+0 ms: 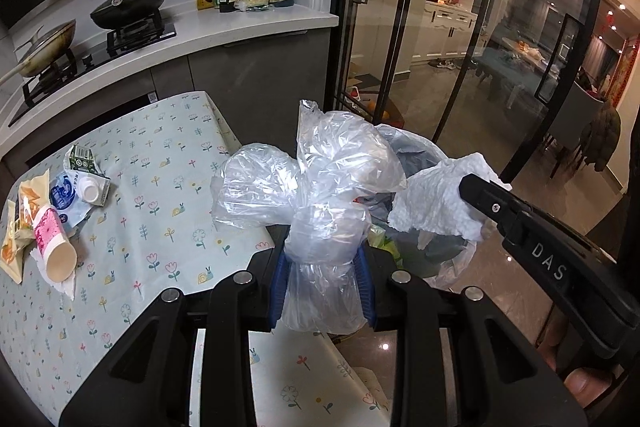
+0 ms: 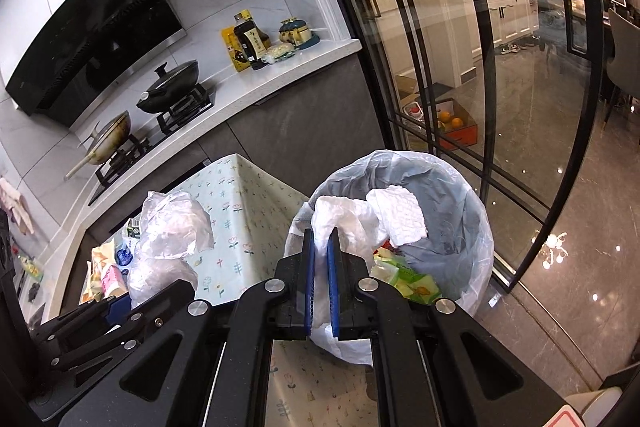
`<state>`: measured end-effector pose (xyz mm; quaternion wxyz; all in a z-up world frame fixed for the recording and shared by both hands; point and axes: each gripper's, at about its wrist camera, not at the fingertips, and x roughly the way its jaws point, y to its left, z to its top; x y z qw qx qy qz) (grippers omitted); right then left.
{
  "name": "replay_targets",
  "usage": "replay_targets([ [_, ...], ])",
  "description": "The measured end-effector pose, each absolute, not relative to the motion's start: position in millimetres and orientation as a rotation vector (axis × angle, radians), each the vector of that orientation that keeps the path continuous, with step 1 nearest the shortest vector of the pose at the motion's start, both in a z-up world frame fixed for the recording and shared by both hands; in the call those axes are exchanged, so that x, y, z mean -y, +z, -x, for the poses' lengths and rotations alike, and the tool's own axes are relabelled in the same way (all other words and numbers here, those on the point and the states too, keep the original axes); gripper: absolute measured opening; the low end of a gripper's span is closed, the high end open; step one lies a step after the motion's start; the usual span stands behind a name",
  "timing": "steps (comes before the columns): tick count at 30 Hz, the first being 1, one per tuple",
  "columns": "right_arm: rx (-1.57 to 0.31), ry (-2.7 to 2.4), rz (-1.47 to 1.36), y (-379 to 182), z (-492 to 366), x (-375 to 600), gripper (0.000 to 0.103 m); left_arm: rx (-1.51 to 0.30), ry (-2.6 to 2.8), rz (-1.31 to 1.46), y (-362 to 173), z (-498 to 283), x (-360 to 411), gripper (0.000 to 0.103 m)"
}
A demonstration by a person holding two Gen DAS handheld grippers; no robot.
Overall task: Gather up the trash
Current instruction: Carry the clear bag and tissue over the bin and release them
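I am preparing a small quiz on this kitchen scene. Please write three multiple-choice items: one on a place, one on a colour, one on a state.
1. Where is the paper cup?
A. lying on the table
B. in the bin
C. on the stove

2. What colour are the gripper pads?
A. red
B. blue
C. green

3. What state is the left gripper in?
A. open and empty
B. shut on a clear plastic bag
C. shut on a bottle

Answers:
1 A: the cup lies on its side among the wrappers on the table.
2 B: blue pads show on both grippers; the right gripper pinches a white tissue over the bin.
3 B: its pads press on the bunched plastic bag.
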<state>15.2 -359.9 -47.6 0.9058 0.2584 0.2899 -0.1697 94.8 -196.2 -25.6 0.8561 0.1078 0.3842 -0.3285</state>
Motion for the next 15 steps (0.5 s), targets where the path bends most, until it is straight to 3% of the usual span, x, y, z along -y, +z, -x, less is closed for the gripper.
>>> replay_targets([
  [15,-0.618,-0.399,-0.544,-57,-18,377,0.006,-0.838,-0.740,-0.251,-35,-105,231,0.029],
])
